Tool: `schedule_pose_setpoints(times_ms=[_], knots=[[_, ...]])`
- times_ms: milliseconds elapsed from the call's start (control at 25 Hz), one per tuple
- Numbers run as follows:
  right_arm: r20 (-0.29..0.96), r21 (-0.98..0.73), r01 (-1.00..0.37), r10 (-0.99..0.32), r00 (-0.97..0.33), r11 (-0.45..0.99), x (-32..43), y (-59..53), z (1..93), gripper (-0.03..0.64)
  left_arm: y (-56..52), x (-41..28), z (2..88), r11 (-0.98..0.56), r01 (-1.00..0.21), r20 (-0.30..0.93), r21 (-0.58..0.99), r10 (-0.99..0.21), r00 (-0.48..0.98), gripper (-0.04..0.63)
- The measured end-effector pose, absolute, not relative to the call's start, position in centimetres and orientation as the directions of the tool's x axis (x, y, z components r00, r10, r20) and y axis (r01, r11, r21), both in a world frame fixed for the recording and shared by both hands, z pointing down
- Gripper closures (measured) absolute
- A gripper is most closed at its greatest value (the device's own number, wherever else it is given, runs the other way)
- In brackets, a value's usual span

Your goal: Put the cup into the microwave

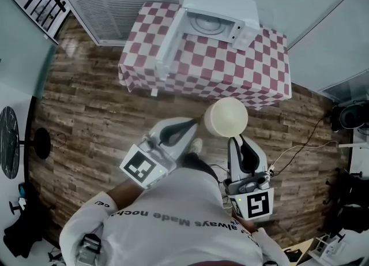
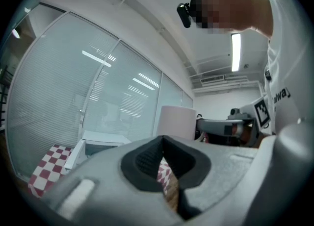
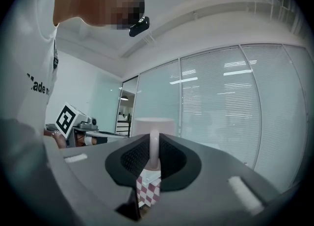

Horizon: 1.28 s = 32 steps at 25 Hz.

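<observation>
Nearest to me, my right gripper (image 1: pixel 236 139) points away from my body, its marker cube (image 1: pixel 258 204) by my white sleeve. Its fingers (image 3: pixel 167 154) are clamped on the thin pale handle (image 3: pixel 153 146) of the cup (image 1: pixel 226 116), which stands upright between them in the right gripper view. The cup is cream-coloured and hangs in the air above the wooden floor (image 1: pixel 86 115), on the near side of the bench and outside the microwave.

My left gripper (image 1: pixel 193 125) slants in from the left, its own marker cube (image 1: pixel 143 165) near my chest. Its tip lies just beside the cup's left side; I cannot tell whether they touch. In the left gripper view its fingers (image 2: pixel 147 159) are drawn together with nothing between them, and the cup (image 2: pixel 175 122) shows beyond them, slightly to the right.

Farther off stands the bench (image 1: pixel 230 68), draped in a red-and-white checked cloth. On its far part sits the white microwave (image 1: pixel 222 2), its door (image 1: pixel 170 42) swung wide open to the left and a round plate (image 1: pixel 204 23) visible inside.
</observation>
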State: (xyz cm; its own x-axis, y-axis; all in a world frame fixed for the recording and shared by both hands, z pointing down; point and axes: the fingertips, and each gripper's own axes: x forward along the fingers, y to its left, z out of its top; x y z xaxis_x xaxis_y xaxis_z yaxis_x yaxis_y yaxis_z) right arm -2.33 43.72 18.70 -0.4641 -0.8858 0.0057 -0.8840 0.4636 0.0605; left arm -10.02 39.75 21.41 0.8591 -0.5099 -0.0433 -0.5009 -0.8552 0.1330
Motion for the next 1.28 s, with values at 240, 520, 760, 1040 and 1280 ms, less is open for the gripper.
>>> schedule_pose_setpoints(times_ms=[240,520,760,1040,1280], knots=[[-0.001,0.071,-0.873,-0.875,-0.485,0.483,1.3,38.7,18.2,0.578,34.4,-6.6,20.9,-0.842,-0.525,-0.044,0.125,-0.533,0.845,0.591],[-0.001,0.072,-0.859,-0.861,-0.508,0.507,5.1,33.7,18.1,0.578,29.6,-2.7,21.2,-0.833,-0.539,-0.028,0.128,-0.546,0.837,0.591],[-0.004,0.067,-0.850,-0.852,-0.523,0.522,8.0,30.2,18.3,0.578,26.0,0.1,21.5,-0.822,-0.554,-0.015,0.131,-0.560,0.828,0.591],[-0.010,0.068,-0.843,-0.844,-0.536,0.534,11.3,27.0,18.6,0.578,22.7,3.5,21.6,-0.819,-0.561,-0.024,0.120,-0.567,0.823,0.592],[-0.016,0.056,-0.843,-0.843,-0.537,0.536,13.8,25.6,18.9,0.578,21.3,5.8,22.3,-0.807,-0.578,-0.015,0.124,-0.583,0.812,0.591]])
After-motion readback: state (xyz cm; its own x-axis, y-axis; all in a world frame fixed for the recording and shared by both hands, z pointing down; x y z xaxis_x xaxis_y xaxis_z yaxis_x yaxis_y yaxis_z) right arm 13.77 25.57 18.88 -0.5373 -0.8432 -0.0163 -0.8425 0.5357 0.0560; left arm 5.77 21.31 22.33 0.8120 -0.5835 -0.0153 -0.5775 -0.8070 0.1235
